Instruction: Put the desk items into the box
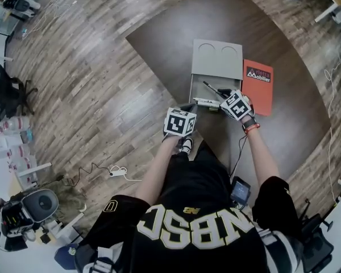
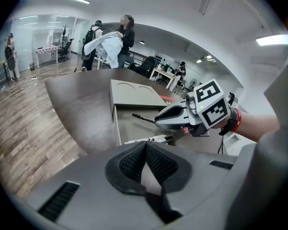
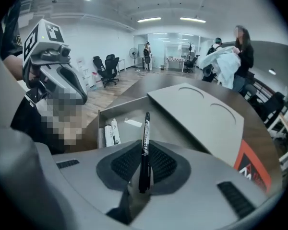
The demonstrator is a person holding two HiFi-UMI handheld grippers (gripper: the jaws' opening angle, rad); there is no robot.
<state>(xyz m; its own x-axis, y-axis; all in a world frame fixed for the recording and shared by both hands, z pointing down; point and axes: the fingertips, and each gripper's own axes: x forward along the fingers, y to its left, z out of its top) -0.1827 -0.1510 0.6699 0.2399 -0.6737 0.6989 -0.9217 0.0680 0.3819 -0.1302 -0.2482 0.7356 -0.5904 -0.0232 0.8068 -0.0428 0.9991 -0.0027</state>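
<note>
The step in hand looked to be dropping the black marker pen (image 3: 145, 143) into the open grey box (image 3: 169, 124). To do it well, the right gripper (image 3: 144, 166) should have gone lower and farther in over the box floor before letting go. The pen stuck out a long way past the pads and would likely roll or bounce off a wall if released from high up. Tilting it flatter, roughly in line with the two white markers (image 3: 110, 133) already lying along the box's near-left wall, would have let it settle beside them rather than across them. The raised lid (image 3: 201, 113) stood behind the opening, so the approach needed to stay on the near side (the pen tip already reached toward it).

The right gripper's jaws were pinched on the pen's lower barrel, with most of its length and the tip standing clear above the pads. In the head view the pen (image 1: 211, 87) hung over the box interior, not yet touching its floor as far as could be told.

The left gripper (image 2: 145, 153) had its pads pressed together with nothing between them. It hovered at the box's near edge, just beside the white markers and apart from the pen. An orange booklet (image 1: 257, 87) lay on the dark table (image 1: 170, 44), touching or nearly touching the box's right side.
</note>
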